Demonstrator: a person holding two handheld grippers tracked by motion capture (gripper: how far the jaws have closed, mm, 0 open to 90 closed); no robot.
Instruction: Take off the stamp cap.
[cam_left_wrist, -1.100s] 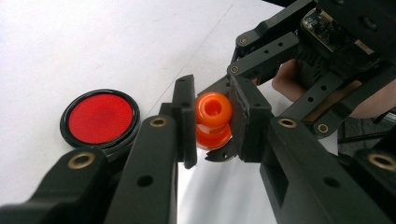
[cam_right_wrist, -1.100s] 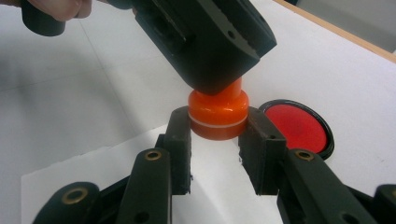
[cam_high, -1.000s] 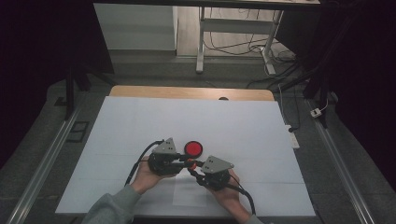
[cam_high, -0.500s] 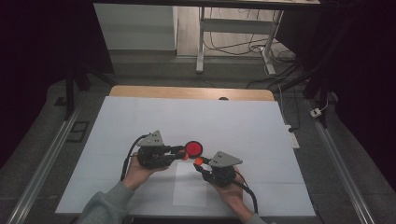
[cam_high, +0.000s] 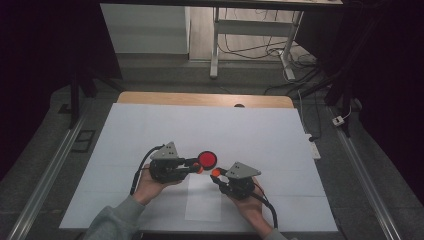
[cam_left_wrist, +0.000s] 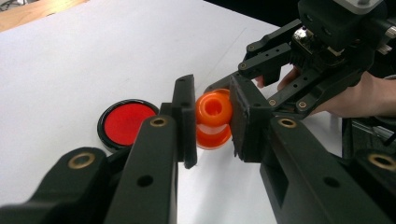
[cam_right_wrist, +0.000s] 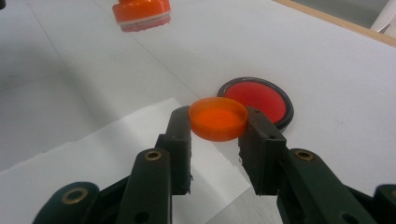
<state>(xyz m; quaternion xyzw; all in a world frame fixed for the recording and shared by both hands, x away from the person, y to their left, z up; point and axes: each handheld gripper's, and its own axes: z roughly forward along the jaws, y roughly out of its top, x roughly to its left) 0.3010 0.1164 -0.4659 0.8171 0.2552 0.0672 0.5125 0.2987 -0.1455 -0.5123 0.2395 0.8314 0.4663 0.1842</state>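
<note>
Claws (cam_high: 200, 169) now apart: orange cap (cam_right_wrist: 217, 118) off orange stamp (cam_left_wrist: 213, 119)

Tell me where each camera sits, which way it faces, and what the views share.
High view: above the person's side, facing forward and down on the white table; both forearms, left tongs, right tongs.
Left gripper view: on the left tongs, looking along jaws shut on an orange stamp; the other hand beyond.
Right gripper view: on the right tongs, jaws shut on an orange cap.
Shared: the red disc.

White table cover (cam_high: 150, 130) — wooden edge (cam_high: 165, 98) at far side; paper sheet (cam_high: 202, 202) near front.
</note>
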